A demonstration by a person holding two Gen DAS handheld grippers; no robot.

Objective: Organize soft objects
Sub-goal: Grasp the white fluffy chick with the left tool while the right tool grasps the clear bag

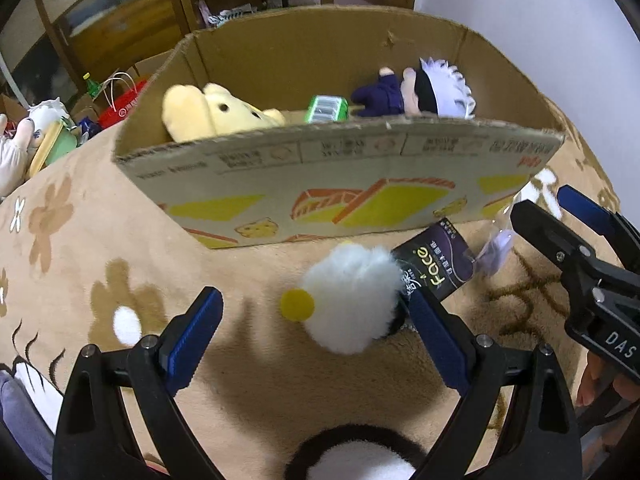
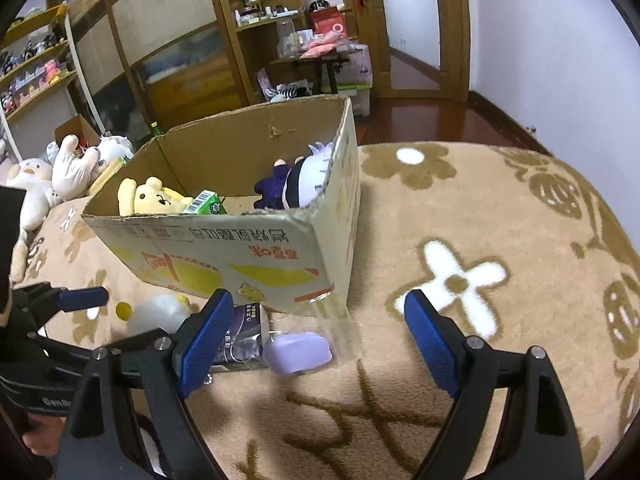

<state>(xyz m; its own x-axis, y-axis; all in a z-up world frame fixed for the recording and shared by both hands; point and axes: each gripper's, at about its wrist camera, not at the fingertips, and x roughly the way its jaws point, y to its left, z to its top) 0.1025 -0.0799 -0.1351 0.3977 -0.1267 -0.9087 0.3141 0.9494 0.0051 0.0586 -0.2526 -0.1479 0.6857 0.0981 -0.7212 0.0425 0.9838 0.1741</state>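
Note:
A white fluffy plush (image 1: 352, 296) with a yellow beak lies on the flowered rug in front of the cardboard box (image 1: 340, 176). My left gripper (image 1: 314, 300) hangs over it, open, with the plush between its fingers, close to the right one. Beside the plush lie a dark packet (image 1: 432, 264) and a clear packet holding a lilac puff (image 2: 298, 350). My right gripper (image 2: 319, 298) is open above the lilac puff, not touching it. Inside the box are a yellow plush (image 1: 208, 112), a green carton (image 1: 326, 109) and a white-haired doll (image 1: 420, 92).
A black-and-white plush (image 1: 352, 456) shows at the bottom edge of the left wrist view. More plush toys (image 2: 48, 176) lie past the rug's left edge. Shelves and a cabinet (image 2: 180, 40) stand behind the box. The rug (image 2: 500, 220) stretches right of the box.

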